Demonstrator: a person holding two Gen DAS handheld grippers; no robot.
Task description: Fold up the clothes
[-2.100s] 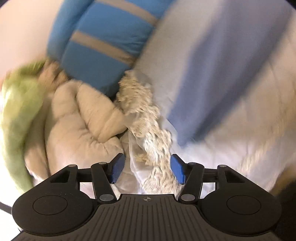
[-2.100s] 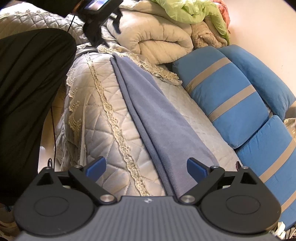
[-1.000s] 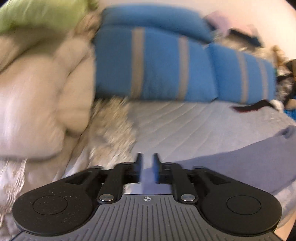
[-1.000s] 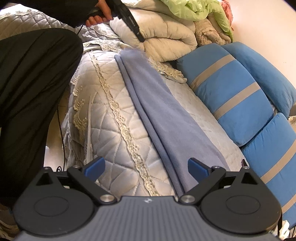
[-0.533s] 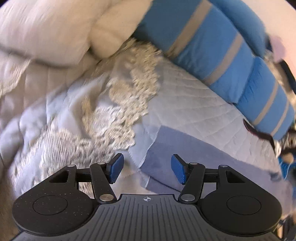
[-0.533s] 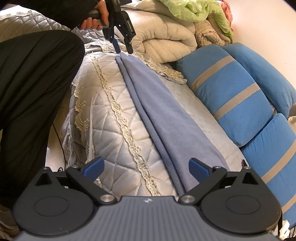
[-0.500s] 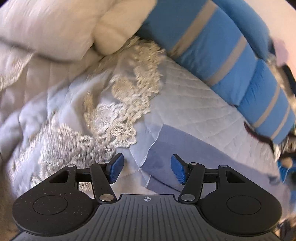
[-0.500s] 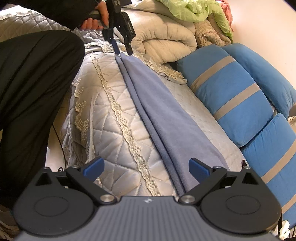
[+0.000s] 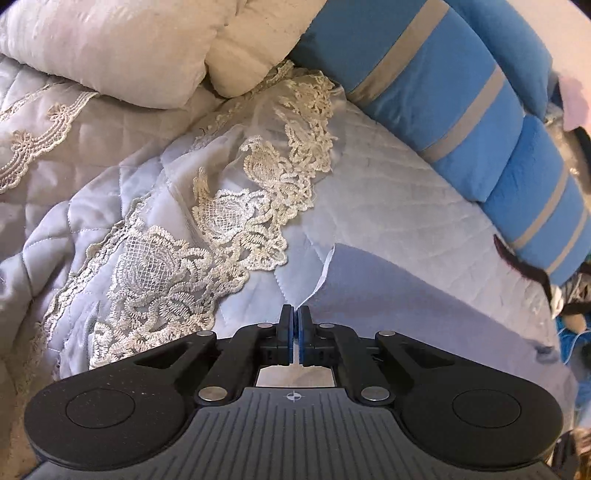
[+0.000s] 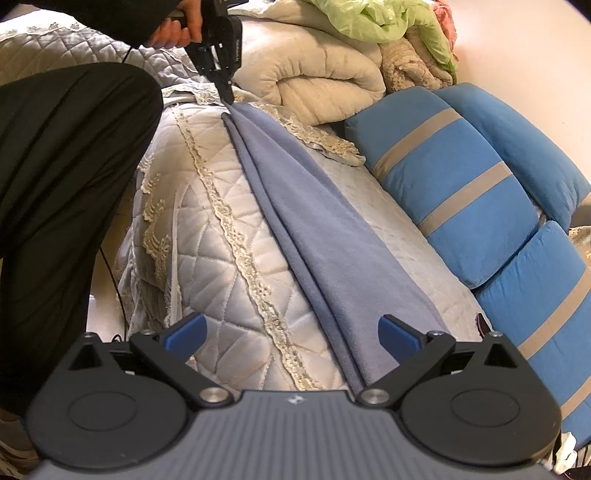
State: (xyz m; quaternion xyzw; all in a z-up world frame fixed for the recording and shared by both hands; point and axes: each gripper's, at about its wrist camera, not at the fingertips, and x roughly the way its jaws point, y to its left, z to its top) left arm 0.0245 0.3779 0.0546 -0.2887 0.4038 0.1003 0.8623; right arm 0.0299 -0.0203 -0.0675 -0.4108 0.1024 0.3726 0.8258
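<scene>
A long blue-grey cloth (image 10: 317,236) lies folded in a narrow strip along the quilted sofa cover (image 10: 207,236). In the left wrist view its far corner (image 9: 399,306) lies just ahead of my left gripper (image 9: 294,314), which is shut on the cloth's near edge. That gripper also shows in the right wrist view (image 10: 225,92), pinching the cloth's far end. My right gripper (image 10: 291,332) is open wide and empty, hovering over the cloth's near end.
Blue cushions with grey stripes (image 10: 461,184) line the back of the sofa. Rolled cream quilts (image 10: 317,77) and a green blanket (image 10: 384,22) are piled at the far end. Lace trim (image 9: 221,229) lies beside the cloth. The person's black-clad leg (image 10: 62,192) stands at the left.
My left gripper has closed from open onto the far end of the cloth. The right gripper has stayed open and nearly still.
</scene>
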